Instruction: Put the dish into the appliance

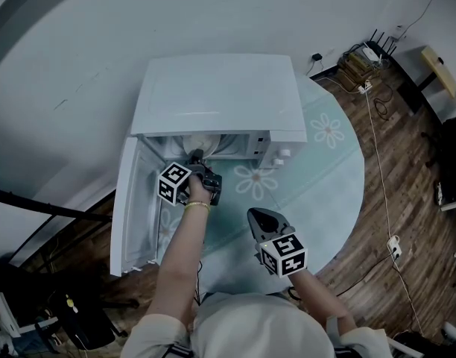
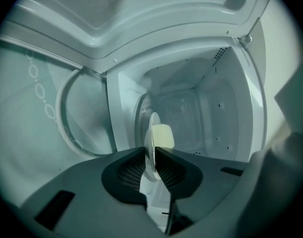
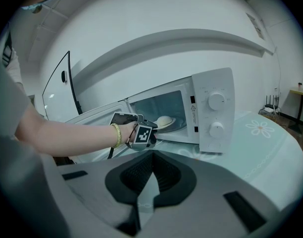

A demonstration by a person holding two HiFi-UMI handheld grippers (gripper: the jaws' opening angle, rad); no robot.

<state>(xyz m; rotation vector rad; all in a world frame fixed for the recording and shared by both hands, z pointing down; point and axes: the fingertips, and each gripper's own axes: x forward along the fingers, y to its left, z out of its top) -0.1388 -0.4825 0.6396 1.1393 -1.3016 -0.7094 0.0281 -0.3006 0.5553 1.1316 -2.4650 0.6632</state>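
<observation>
Both jaws of the left gripper [image 2: 154, 157] are clamping the rim of the plate [image 3: 166, 124] (a bun [image 2: 162, 135] is sitting on it), holding it level inside the open microwave [image 1: 213, 95], while the right gripper [image 1: 261, 218] is hanging closed and empty.

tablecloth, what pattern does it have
Tablecloth: white flowers on pale teal; head view shows it best.

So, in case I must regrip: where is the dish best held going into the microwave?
Pinch the dish by its thin rim from the microwave's open front, as the left gripper does. It is shallow with food in the middle, so only the near edge offers a lip.
</observation>
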